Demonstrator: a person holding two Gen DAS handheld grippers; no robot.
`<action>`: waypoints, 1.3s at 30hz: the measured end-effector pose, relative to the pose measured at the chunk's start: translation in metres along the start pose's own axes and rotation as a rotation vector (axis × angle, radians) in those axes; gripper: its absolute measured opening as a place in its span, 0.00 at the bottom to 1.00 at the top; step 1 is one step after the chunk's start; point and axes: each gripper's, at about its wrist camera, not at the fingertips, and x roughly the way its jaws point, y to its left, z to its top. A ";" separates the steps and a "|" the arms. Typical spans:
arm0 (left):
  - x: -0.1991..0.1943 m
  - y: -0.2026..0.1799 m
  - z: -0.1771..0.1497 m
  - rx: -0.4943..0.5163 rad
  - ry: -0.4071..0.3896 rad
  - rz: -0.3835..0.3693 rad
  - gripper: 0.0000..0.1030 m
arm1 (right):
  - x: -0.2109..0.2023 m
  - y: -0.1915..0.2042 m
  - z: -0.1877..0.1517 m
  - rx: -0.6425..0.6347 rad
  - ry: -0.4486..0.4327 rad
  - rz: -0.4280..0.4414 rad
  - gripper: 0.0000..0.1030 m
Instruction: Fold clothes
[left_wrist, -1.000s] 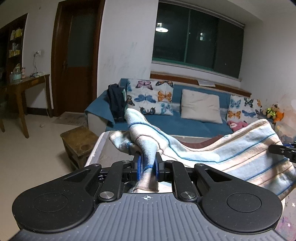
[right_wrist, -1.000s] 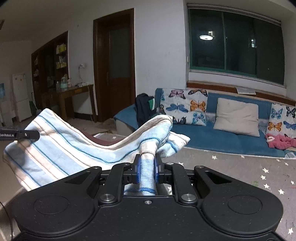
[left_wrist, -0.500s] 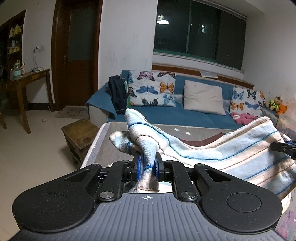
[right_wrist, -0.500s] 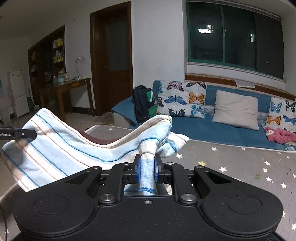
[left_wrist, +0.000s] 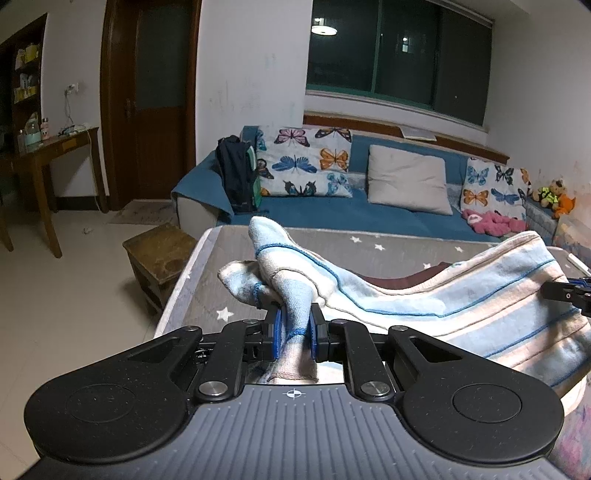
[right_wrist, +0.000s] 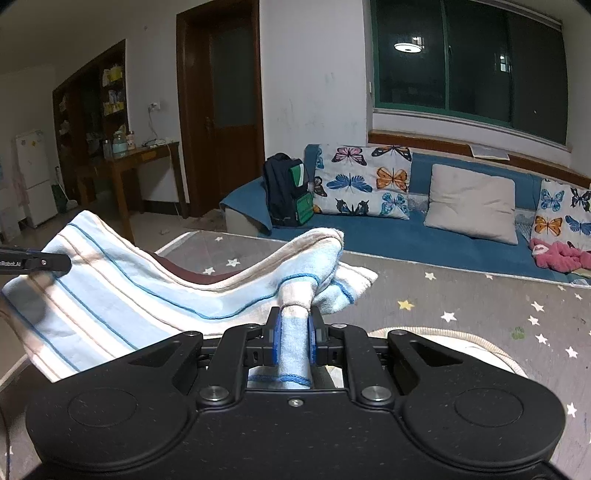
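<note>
Left wrist view: the left gripper (left_wrist: 294, 334) has its jaws clamped on a bunched corner of the striped cloth (left_wrist: 424, 295), which sags to the right above the grey star-patterned surface (left_wrist: 207, 295); the tip of the right gripper (left_wrist: 567, 291) meets the cloth's far edge. A blue sofa (left_wrist: 351, 214) with butterfly cushions (left_wrist: 303, 166) stands behind.

Right wrist view: the right gripper (right_wrist: 294, 334) has its jaws clamped on the opposite corner of the striped cloth (right_wrist: 129, 288), held above the star-patterned surface (right_wrist: 461, 295). The left gripper's tip (right_wrist: 37, 263) shows at the left edge.
</note>
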 end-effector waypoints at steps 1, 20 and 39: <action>0.003 0.001 -0.002 0.001 0.009 0.001 0.15 | 0.001 0.001 -0.001 0.000 0.005 -0.002 0.15; 0.032 0.007 -0.034 0.021 0.120 0.041 0.16 | 0.014 0.005 -0.037 -0.004 0.112 -0.033 0.15; 0.018 0.005 -0.044 0.066 0.089 0.134 0.45 | 0.009 0.016 -0.046 -0.006 0.115 -0.044 0.42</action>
